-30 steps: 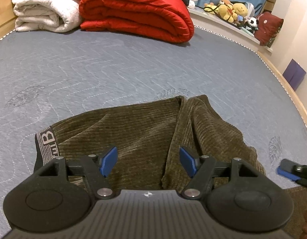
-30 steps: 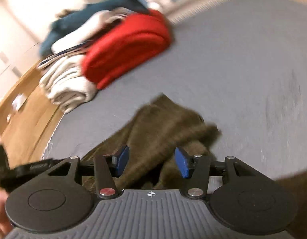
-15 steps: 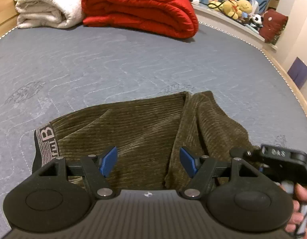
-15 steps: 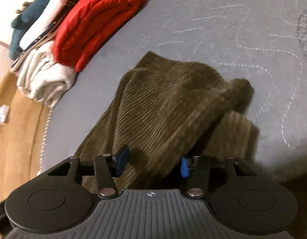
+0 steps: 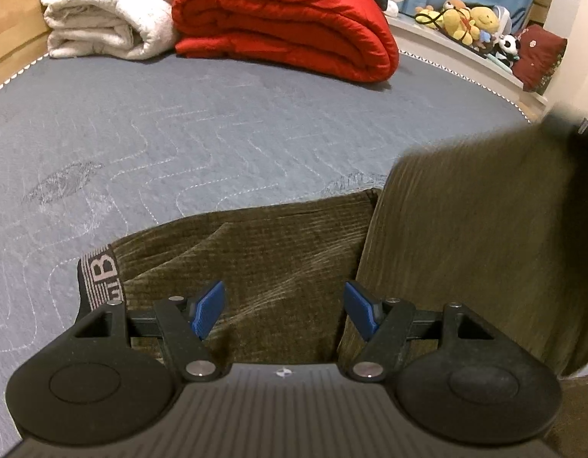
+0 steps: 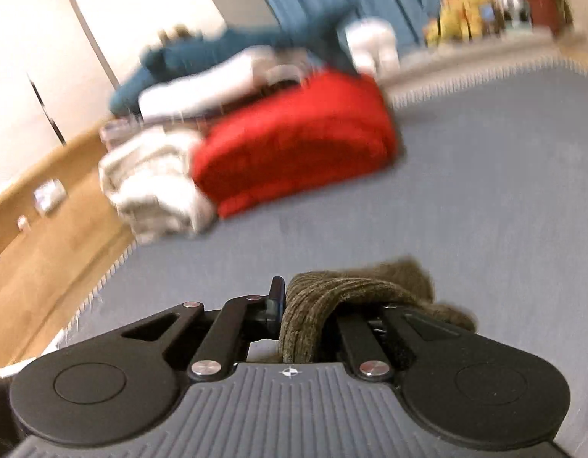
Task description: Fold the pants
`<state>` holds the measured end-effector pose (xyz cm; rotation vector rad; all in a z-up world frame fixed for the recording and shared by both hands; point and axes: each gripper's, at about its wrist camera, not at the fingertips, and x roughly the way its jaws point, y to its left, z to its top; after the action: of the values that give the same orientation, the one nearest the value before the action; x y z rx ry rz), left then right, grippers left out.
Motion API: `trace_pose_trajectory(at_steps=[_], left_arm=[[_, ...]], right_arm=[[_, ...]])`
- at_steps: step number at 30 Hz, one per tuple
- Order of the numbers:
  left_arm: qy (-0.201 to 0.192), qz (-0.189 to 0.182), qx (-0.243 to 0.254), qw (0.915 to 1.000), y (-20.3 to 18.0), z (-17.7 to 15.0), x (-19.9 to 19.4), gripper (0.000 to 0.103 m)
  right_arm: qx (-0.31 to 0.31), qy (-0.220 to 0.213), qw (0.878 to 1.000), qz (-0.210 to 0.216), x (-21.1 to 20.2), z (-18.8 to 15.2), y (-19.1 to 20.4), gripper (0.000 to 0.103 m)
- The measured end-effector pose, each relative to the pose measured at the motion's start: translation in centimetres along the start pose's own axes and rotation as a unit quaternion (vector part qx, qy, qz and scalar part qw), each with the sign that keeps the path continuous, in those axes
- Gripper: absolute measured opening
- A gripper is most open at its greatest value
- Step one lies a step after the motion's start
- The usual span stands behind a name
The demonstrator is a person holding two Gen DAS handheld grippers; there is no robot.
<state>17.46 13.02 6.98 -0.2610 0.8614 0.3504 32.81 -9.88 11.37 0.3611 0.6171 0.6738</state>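
Olive-brown corduroy pants (image 5: pixel 263 252) lie on a grey quilted mattress (image 5: pixel 179 133), their lettered waistband (image 5: pixel 101 271) at the left. My left gripper (image 5: pixel 284 309) hovers open just above the cloth, nothing between its blue pads. On the right of that view, part of the pants (image 5: pixel 477 229) is lifted off the mattress as a hanging sheet. In the blurred right wrist view, my right gripper (image 6: pixel 284 305) is shut on a bunched fold of the pants (image 6: pixel 332 297), which drapes over its right finger and hides it.
At the far end of the mattress sit a folded red duvet (image 5: pixel 290 26) and a white folded blanket (image 5: pixel 107 11). Soft toys (image 5: pixel 465 19) line a ledge at the back right. A wooden bed frame (image 6: pixel 45 236) borders the mattress on the left.
My right gripper closed on the right side of the pants and lifted it, so the cloth now hangs up at the right of the left wrist view. The left gripper stayed in place, open.
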Motion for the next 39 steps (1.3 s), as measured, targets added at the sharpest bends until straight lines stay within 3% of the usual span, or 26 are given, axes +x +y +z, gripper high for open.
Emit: trace_pose_trajectory(at_steps=[3,5,7,9,11,13,15,17,18,19,20,21,24,26,28,29,30,31,32,33,34,36,39], left_arm=[[-0.004,-0.003,0.013,0.9999,-0.7,0.0,0.2,0.074],[-0.010,-0.010,0.028,0.9995,-1.4,-0.1,0.1,0.074],[-0.017,-0.017,0.046,0.9986,-2.2,-0.3,0.1,0.074],[-0.025,-0.027,0.068,0.9970,-3.2,-0.6,0.0,0.074],[-0.030,-0.046,0.090,0.9944,-4.3,-1.0,0.1,0.074],[-0.031,-0.075,0.116,0.9899,-5.7,-1.6,0.5,0.075],[-0.022,-0.110,0.147,0.9827,-7.2,-2.4,1.1,0.076],[-0.001,-0.145,0.171,0.9746,-8.6,-3.3,2.0,0.076],[0.008,-0.158,0.185,0.9699,-9.3,-3.9,2.4,0.076],[0.014,-0.169,0.199,0.9651,-9.9,-4.4,2.8,0.076],[0.019,-0.180,0.217,0.9594,-10.6,-4.8,3.3,0.076],[0.020,-0.185,0.235,0.9539,-11.2,-5.4,3.7,0.076],[0.022,-0.171,0.282,0.9439,-12.5,-6.9,5.5,0.077],[0.020,-0.161,0.301,0.9397,-12.9,-7.4,6.4,0.077],[0.022,-0.156,0.308,0.9383,-12.9,-7.6,7.0,0.074],[0.023,-0.152,0.310,0.9381,-12.9,-7.5,7.1,0.064],[0.024,-0.144,0.316,0.9375,-12.7,-7.2,7.2,0.040],[0.023,-0.129,0.322,0.9376,-12.6,-7.0,7.3,0.032],[0.028,-0.132,0.316,0.9389,-12.2,-6.5,7.3,0.024],[0.033,-0.140,0.303,0.9422,-11.8,-6.0,7.1,0.016],[0.037,-0.146,0.285,0.9465,-11.3,-5.4,6.9,0.015],[0.029,-0.151,0.265,0.9520,-10.4,-4.4,6.1,0.014],[0.008,-0.149,0.248,0.9572,-9.1,-3.5,4.9,0.013]], right_arm=[[0.023,-0.088,0.996,-0.007,-4.4,4.2,-1.6,0.005],[0.071,-0.171,0.981,-0.048,-8.7,6.3,-4.2,0.005],[0.128,-0.256,0.948,-0.137,-12.9,7.0,-7.4,0.005],[0.189,-0.321,0.898,-0.234,-16.8,6.6,-11.7,0.006],[0.215,-0.333,0.855,-0.335,-18.3,5.5,-15.7,0.006],[0.216,-0.287,0.841,-0.405,-17.3,3.8,-20.8,0.010],[0.227,-0.212,0.838,-0.448,-15.6,1.5,-26.0,0.010],[0.265,-0.135,0.852,-0.431,-14.2,-0.8,-30.5,0.011],[0.288,-0.119,0.851,-0.423,-14.3,-2.0,-32.0,0.014],[0.307,-0.117,0.850,-0.411,-14.6,-3.1,-33.3,0.019],[0.314,-0.119,0.852,-0.401,-15.2,-3.7,-34.0,0.037],[0.318,-0.120,0.854,-0.394,-15.6,-4.1,-34.5,0.042],[0.336,-0.126,0.850,-0.385,-17.0,-4.8,-36.0,0.044],[0.364,-0.133,0.840,-0.379,-17.7,-5.3,-36.9,0.044],[0.387,-0.136,0.829,-0.380,-18.1,-4.9,-37.7,0.044],[0.390,-0.135,0.826,-0.383,-18.6,-5.2,-38.0,0.044],[0.392,-0.134,0.823,-0.389,-19.1,-5.5,-38.2,0.044],[0.395,-0.134,0.820,-0.392,-19.2,-5.6,-37.7,0.044],[0.400,-0.134,0.816,-0.394,-19.2,-5.6,-37.7,0.035],[0.402,-0.134,0.814,-0.398,-19.1,-5.1,-37.9,0.019],[0.397,-0.133,0.815,-0.400,-18.6,-4.2,-38.0,0.012],[0.372,-0.136,0.829,-0.395,-18.1,-2.0,-37.2,0.008],[0.317,-0.153,0.862,-0.365,-16.6,3.8,-34.7,0.007]])
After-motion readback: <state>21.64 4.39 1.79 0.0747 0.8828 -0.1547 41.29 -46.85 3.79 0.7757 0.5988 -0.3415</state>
